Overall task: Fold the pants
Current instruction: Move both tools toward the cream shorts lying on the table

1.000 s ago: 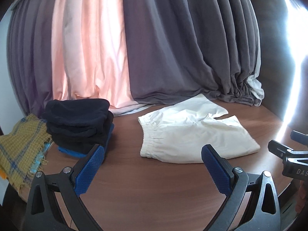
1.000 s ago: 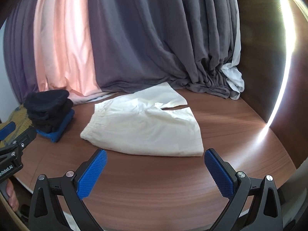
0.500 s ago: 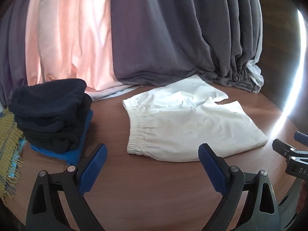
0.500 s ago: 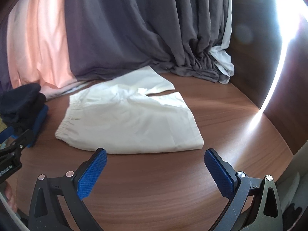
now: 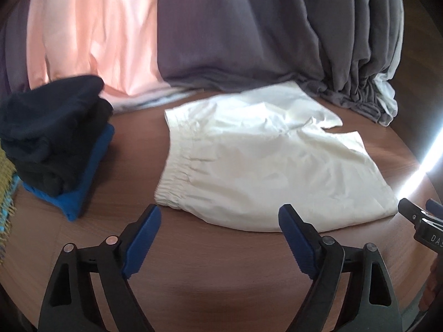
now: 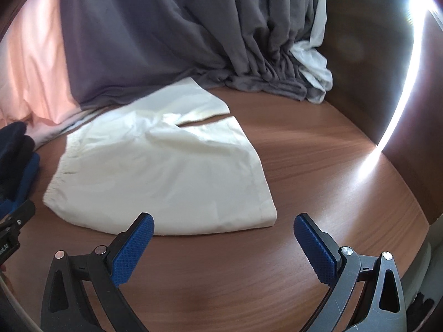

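Left wrist view shows the left gripper point(image 5: 220, 218) with its blue-padded fingers spread wide and holding nothing, poised above the brown wooden table point(image 5: 227, 271) just short of the white shorts point(image 5: 260, 163). These shorts lie flat on the table, their gathered waistband toward the left and the two legs pointing right, with the far leg reaching the foot of the grey curtain point(image 5: 249, 33). The near edge of the shorts sits between the two pads in this view, without touching them. A pile of folded dark clothes point(image 5: 52, 135) rests on a blue garment at the left, near the waistband but apart from it, and a pink curtain point(image 5: 94, 36) hangs behind the pile. Part of the right gripper point(image 5: 423, 221) shows at the right edge, close to the leg hem. Right wrist view shows the right gripper point(image 6: 223, 228) likewise spread wide and empty, just in front of the near corner of the shorts point(image 6: 166, 171), with its left pad close to the cloth edge. Bare table point(image 6: 318, 171) lies to the right, and a white cloth point(image 6: 313, 66) bunches beside the grey curtain point(image 6: 166, 33).
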Demonstrator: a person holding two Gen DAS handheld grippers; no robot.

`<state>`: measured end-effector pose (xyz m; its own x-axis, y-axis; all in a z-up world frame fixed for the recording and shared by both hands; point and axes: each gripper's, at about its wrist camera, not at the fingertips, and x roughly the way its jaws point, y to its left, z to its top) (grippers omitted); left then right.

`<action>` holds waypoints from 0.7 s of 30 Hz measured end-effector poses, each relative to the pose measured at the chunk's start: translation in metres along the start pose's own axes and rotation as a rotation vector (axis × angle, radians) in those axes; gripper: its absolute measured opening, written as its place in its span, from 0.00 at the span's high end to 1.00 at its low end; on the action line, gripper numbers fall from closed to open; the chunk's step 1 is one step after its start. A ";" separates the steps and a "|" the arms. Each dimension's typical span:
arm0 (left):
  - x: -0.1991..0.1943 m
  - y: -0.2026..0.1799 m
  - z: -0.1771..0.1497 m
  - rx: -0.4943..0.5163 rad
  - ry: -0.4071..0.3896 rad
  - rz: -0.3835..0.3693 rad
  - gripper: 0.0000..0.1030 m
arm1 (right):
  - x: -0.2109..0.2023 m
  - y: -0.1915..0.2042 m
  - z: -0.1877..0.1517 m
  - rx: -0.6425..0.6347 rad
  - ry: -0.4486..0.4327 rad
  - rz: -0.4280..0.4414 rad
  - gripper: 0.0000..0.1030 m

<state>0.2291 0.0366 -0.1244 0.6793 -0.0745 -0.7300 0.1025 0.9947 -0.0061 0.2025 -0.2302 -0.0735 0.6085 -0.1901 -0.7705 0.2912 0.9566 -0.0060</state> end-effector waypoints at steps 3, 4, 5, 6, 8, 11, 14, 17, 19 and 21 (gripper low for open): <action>0.017 0.003 0.002 -0.033 0.045 0.001 0.18 | 0.014 -0.005 0.000 0.021 0.034 -0.004 0.01; 0.023 0.005 0.002 -0.043 0.061 0.005 0.19 | 0.020 -0.007 0.000 0.027 0.043 -0.008 0.01; 0.027 0.007 0.003 -0.047 0.070 0.004 0.20 | 0.024 -0.009 -0.001 0.032 0.049 -0.016 0.01; 0.033 0.008 0.004 -0.052 0.085 0.003 0.22 | 0.029 -0.010 -0.001 0.040 0.055 -0.025 0.01; 0.045 0.011 0.006 -0.058 0.118 0.005 0.24 | 0.039 -0.014 -0.002 0.061 0.072 -0.036 0.01; 0.059 0.013 0.007 -0.070 0.150 0.009 0.25 | 0.050 -0.019 -0.003 0.085 0.092 -0.062 0.01; 0.068 0.013 0.009 -0.064 0.167 0.016 0.25 | 0.059 -0.023 -0.004 0.106 0.109 -0.079 0.03; 0.077 0.012 0.009 -0.062 0.190 0.014 0.27 | 0.067 -0.023 -0.004 0.111 0.127 -0.090 0.06; 0.083 0.013 0.009 -0.067 0.205 0.017 0.28 | 0.072 -0.024 -0.004 0.120 0.141 -0.094 0.09; 0.086 0.014 0.009 -0.075 0.213 0.021 0.28 | 0.078 -0.025 -0.004 0.128 0.157 -0.098 0.11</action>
<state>0.2953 0.0436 -0.1814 0.5109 -0.0452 -0.8584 0.0302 0.9989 -0.0347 0.2399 -0.2682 -0.1358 0.4530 -0.2345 -0.8601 0.4408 0.8975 -0.0126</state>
